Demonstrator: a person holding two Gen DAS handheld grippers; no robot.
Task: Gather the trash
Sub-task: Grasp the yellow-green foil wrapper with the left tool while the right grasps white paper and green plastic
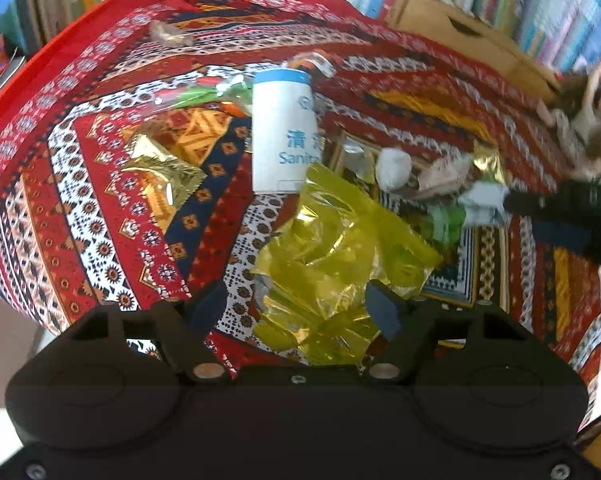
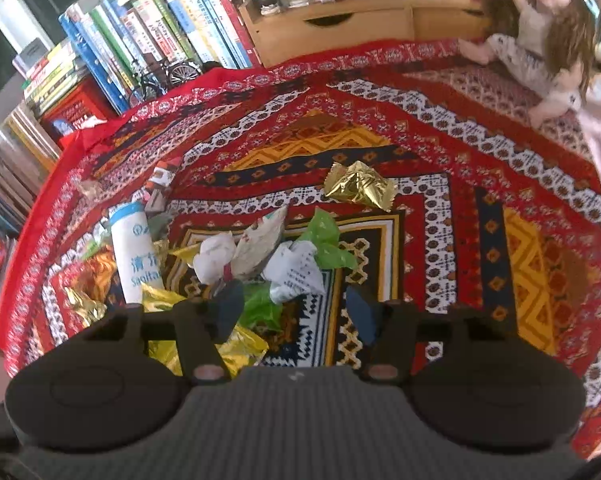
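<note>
Left tongs (image 1: pixel 298 306) spread, yellow foil wrapper (image 1: pixel 340 256) between them

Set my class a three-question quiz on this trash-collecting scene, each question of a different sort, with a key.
1. True or false: the left claw is shut on the yellow wrapper.
2. Which stands upright among the trash? A) white canister B) doll C) gold wrapper
3. Fill in: the printed paper lies ahead of the ___ claw.

Key: 1 false, it is open over the wrapper; 2 A; 3 right.
</note>
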